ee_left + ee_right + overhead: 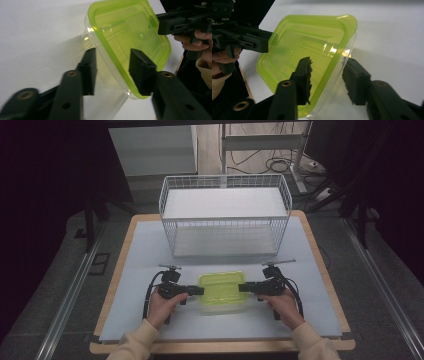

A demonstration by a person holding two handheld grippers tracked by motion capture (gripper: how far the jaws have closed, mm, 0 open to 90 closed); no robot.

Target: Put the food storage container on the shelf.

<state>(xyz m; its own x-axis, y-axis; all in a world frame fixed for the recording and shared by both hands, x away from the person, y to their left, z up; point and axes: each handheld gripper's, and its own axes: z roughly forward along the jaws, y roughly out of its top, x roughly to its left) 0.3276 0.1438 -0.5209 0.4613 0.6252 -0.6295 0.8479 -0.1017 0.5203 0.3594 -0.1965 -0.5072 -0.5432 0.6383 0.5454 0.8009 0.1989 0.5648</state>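
Two grippers bracket the box (222, 292) at the table's (150, 245) near middle: left gripper (199, 290) and right gripper (243, 288) half-closed astride its rim, contact unclear. We should squeeze both ends evenly, then lift level toward the far basket (225, 215).

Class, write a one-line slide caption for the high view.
Two hand-held claws, left claw and right claw, flank a clear plastic box with a lime-green lid before a white wire basket.
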